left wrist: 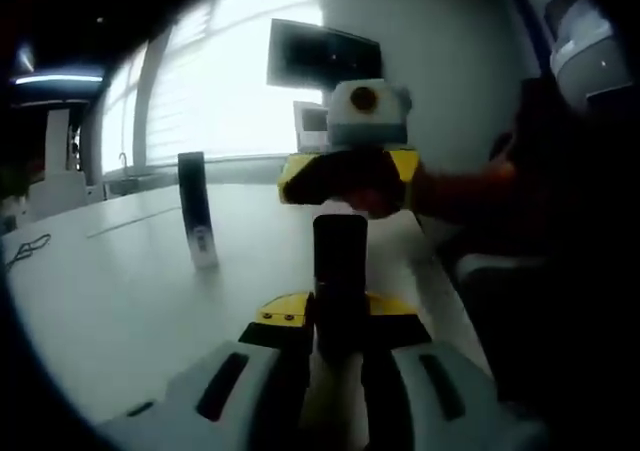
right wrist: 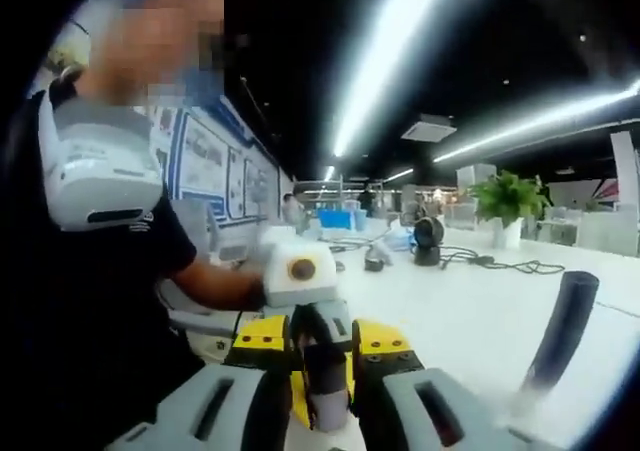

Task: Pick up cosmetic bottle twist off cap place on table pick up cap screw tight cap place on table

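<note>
The step in hand looks like the cap work on the cosmetic bottle (left wrist: 340,271): in the left gripper view the left gripper (left wrist: 338,356) has its jaws pinched on the lower body of this dark, smooth, straight-sided cylinder, holding it upright above the white table (left wrist: 120,291). Just beyond it the right gripper (left wrist: 345,186), yellow and black with pale shells, reaches in from the right and sits at the bottle's top, apparently clamped on the cap, though the cap itself is too hidden to make out. In the right gripper view the right gripper (right wrist: 325,396) has its jaws drawn close on a small dark piece with a pale lower end, and the left gripper (right wrist: 318,346) faces it, touching. Whether the cap is coming off or going on cannot be told; either way, the next move likely calls for a steady twist about the bottle's axis while the left keeps its hold. Farther off on the glossy table stands a second tall bottle (left wrist: 197,211), dark above and pale at its base, seen also as the second tall bottle (right wrist: 560,331). Beyond lie cables (right wrist: 490,261) and a potted plant (right wrist: 508,203).
</note>
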A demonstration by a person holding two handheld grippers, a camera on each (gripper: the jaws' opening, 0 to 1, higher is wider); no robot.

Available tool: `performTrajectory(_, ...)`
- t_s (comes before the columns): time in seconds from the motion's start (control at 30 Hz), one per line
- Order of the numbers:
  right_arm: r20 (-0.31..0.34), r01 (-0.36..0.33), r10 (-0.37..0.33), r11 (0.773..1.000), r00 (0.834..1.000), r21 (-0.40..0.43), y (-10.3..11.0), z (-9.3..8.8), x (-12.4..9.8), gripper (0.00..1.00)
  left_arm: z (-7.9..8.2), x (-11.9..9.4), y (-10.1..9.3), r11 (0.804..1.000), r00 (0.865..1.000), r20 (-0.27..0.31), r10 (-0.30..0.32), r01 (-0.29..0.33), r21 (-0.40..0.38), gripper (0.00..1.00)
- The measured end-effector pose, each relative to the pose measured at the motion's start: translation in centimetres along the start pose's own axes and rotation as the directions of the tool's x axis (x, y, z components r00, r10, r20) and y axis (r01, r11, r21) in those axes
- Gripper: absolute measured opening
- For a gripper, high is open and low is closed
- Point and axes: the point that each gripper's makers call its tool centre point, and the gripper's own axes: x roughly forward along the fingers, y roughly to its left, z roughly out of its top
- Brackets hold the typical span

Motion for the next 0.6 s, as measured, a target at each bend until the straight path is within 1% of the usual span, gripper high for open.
performTrajectory(0.03, 0.002, 0.021, -0.021, 1.000, 1.000, -0.001, 0.1, 0.1, 0.0, 0.19, 0.0, 0.0, 0.0, 1.000, 1.000, 0.000, -0.001, 0.001, 0.001, 0.09)
performTrajectory(0.07, -0.021, 0.062, -0.063, 0.998, 0.998, -0.017, 0.0, -0.2, 0.0, 0.19, 0.0, 0.0, 0.0, 1.000, 1.000, 0.001, -0.001, 0.001, 0.005, 0.09)
performTrajectory(0.1, -0.016, 0.081, -0.081, 0.996, 0.997, -0.027, 0.1, -0.1, 0.0, 0.19, 0.0, 0.0, 0.0, 1.000, 1.000, 0.002, 0.000, 0.000, 0.008, 0.09)
performTrajectory(0.13, -0.028, 0.122, -0.122, 0.992, 0.992, -0.020, -0.2, -0.3, -0.1, 0.19, 0.0, 0.0, -0.1, 1.000, 1.000, 0.002, 0.000, 0.000, 0.010, 0.09)
performTrajectory(0.17, -0.015, 0.148, -0.148, 0.989, 0.989, -0.020, -0.3, -0.2, -0.1, 0.19, 0.1, 0.0, -0.1, 1.000, 1.000, 0.003, 0.000, 0.000, 0.008, 0.09)
performTrajectory(0.2, -0.016, 0.193, -0.193, 0.981, 0.981, -0.012, -0.7, -0.3, -0.3, 0.18, 0.0, 0.0, 0.0, 1.000, 1.000, 0.001, 0.000, 0.000, -0.001, 0.09)
performTrajectory(0.23, -0.034, 0.225, -0.225, 0.974, 0.974, -0.010, -0.9, -0.5, -0.4, 0.18, 0.0, 0.0, 0.0, 1.000, 1.000, 0.000, 0.000, 0.000, -0.003, 0.09)
performTrajectory(0.27, -0.017, 0.229, -0.229, 0.973, 0.973, -0.015, -0.6, -0.3, -0.4, 0.18, 0.0, 0.0, 0.0, 1.000, 1.000, -0.001, 0.000, 0.000, -0.004, 0.09)
performTrajectory(0.3, -0.012, 0.271, -0.271, 0.963, 0.963, -0.016, -0.9, -0.3, -0.7, 0.18, 0.0, 0.0, 0.0, 1.000, 1.000, -0.001, 0.000, 0.000, -0.004, 0.09)
performTrajectory(0.33, -0.021, 0.314, -0.314, 0.949, 0.949, -0.005, -1.1, -0.5, -1.0, 0.18, -0.1, 0.0, 0.1, 1.000, 1.000, -0.003, 0.006, -0.006, -0.010, 0.09)
performTrajectory(0.37, -0.008, 0.321, -0.321, 0.947, 0.947, -0.003, -1.0, -0.3, -1.2, 0.18, -0.1, -0.1, 0.6, 0.999, 0.999, -0.003, 0.036, -0.036, -0.007, 0.09)
performTrajectory(0.4, -0.015, 0.377, -0.376, 0.926, 0.926, 0.018, -1.5, -0.5, -1.7, 0.17, -0.1, -0.1, 0.6, 0.999, 0.999, -0.003, 0.035, -0.035, -0.011, 0.09)
performTrajectory(0.43, -0.006, 0.388, -0.388, 0.922, 0.922, 0.008, -1.5, -0.4, -1.9, 0.17, -0.1, -0.1, 0.6, 0.999, 0.999, -0.003, 0.033, -0.033, -0.012, 0.09)
performTrajectory(0.47, 0.018, 0.379, -0.379, 0.925, 0.925, -0.009, -1.0, -0.1, -1.9, 0.17, -0.1, -0.2, 0.6, 1.000, 1.000, -0.003, 0.030, -0.030, -0.007, 0.09)
performTrajectory(0.5, 0.030, 0.396, -0.396, 0.918, 0.918, -0.007, -1.0, 0.0, -2.0, 0.17, -0.1, -0.1, 0.5, 1.000, 1.000, -0.003, 0.026, -0.026, -0.003, 0.09)
performTrajectory(0.57, 0.063, 0.401, -0.403, 0.915, 0.913, 0.043, -0.6, 0.4, -2.0, 0.17, -0.1, -0.1, 0.4, 1.000, 1.000, -0.001, 0.019, -0.019, -0.002, 0.09)
performTrajectory(0.6, 0.060, 0.414, -0.416, 0.909, 0.907, 0.045, -0.7, 0.4, -2.1, 0.17, -0.1, -0.1, 0.4, 1.000, 1.000, -0.001, 0.015, -0.015, -0.006, 0.09)
